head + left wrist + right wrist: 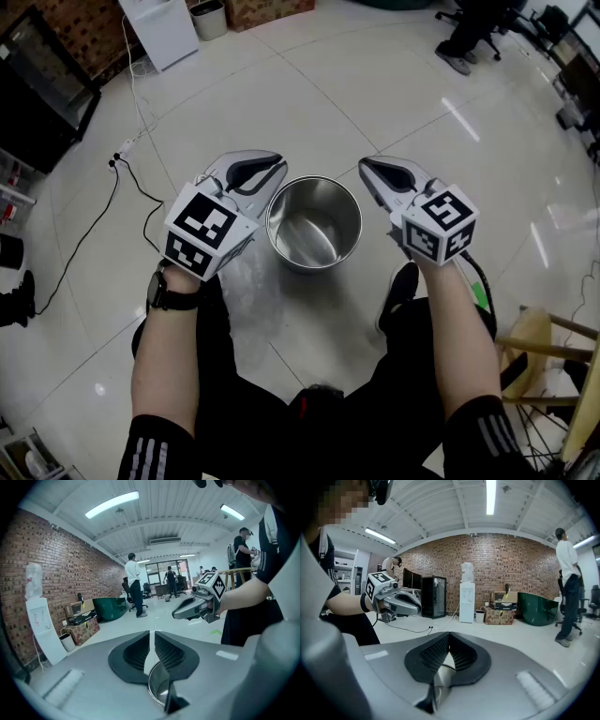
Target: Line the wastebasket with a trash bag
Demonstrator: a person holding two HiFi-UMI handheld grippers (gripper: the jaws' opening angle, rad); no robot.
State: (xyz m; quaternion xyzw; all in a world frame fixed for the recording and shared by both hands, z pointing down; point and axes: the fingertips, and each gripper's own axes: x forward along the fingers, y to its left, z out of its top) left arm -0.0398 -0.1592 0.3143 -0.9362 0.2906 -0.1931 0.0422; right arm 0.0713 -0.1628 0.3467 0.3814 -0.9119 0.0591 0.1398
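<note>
The person stands over the work, dark trousers and both bare forearms below, a black watch [159, 291] on the left wrist. Each hand carries a tool, and the two are held out roughly level with each other, tips slightly down, well apart and angled toward one another.

The left tool [267, 169] has its jaws drawn together, with only a thin slit between the ribbed pads and nothing in it. The right tool [375, 172] is closed too, its pads meeting at the tip, and it holds nothing either.

Between the tools, and lower down, the wastebasket [349, 208] stands upright on the pale tiled floor [375, 84]. It is a round steel can, shiny inside, with no liner in it. From above, each tool sits just beside the rim, left and right; I can't tell whether either one touches it.

Farther out to the left, a black cable [114, 178] trails across the tiles. Beyond that a white water dispenser [467, 595] stands against the brick wall [511, 559], with cardboard boxes [501, 613] and a green tub [539, 606] along the same wall. At the back of the room, someone in a white shirt [133, 573] stands near some office chairs.
</note>
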